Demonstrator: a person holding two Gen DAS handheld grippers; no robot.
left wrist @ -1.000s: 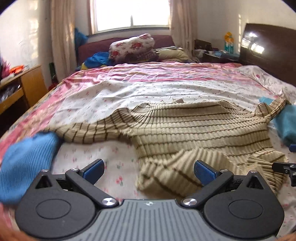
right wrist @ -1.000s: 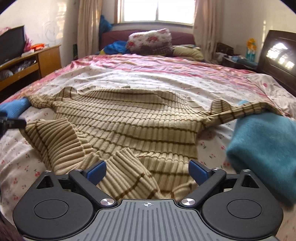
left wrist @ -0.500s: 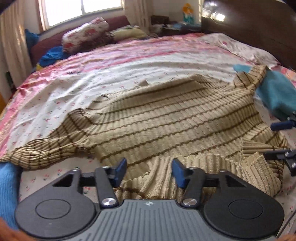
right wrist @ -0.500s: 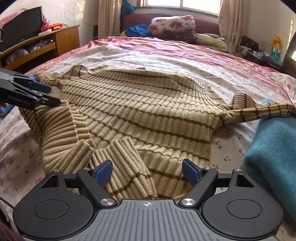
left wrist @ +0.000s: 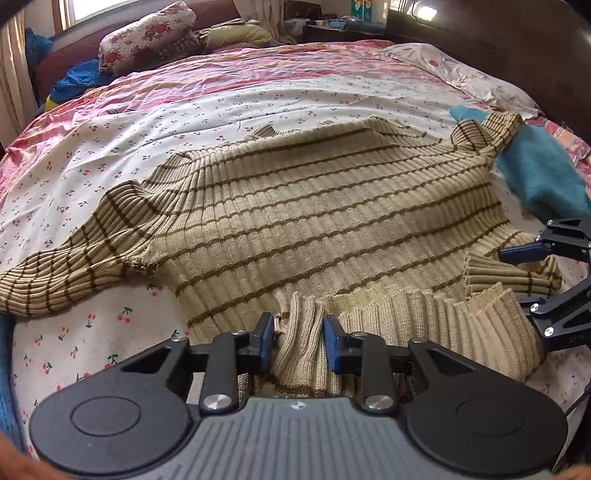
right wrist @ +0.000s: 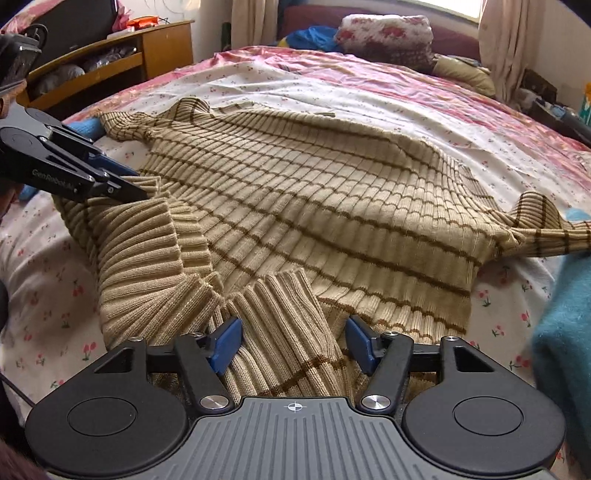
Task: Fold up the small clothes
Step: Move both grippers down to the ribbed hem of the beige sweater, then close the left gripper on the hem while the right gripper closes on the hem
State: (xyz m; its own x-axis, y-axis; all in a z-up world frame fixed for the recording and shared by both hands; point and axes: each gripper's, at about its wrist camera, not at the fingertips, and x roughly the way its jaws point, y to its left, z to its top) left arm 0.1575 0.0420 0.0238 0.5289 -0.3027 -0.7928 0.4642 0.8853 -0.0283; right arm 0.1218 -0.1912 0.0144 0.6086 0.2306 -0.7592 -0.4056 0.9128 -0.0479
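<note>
A beige ribbed sweater (left wrist: 314,206) with thin brown stripes lies spread on the flowered bed sheet (left wrist: 110,147), its sleeves out to both sides and its near hem rumpled. My left gripper (left wrist: 300,341) is at that hem with its jaws closing, and a bunched fold of the knit is pinched between the blue pads. It also shows in the right wrist view as my left gripper (right wrist: 125,188) at the sweater's (right wrist: 314,206) left hem corner. My right gripper (right wrist: 292,345) straddles a folded-over hem flap, jaws closing, with the right pad still clear of the cloth.
A teal garment (left wrist: 535,173) lies under the right sleeve. A blue knit piece (right wrist: 85,127) sits by the left sleeve. Pillows and bedding (left wrist: 147,33) are piled at the far end, a dark headboard (left wrist: 517,55) stands on the right, and a wooden cabinet (right wrist: 110,62) on the left.
Both grippers dipped down onto the near hem. The left jaws went from wide apart to pinching a fold of knit; the right jaws narrowed around the hem flap.
</note>
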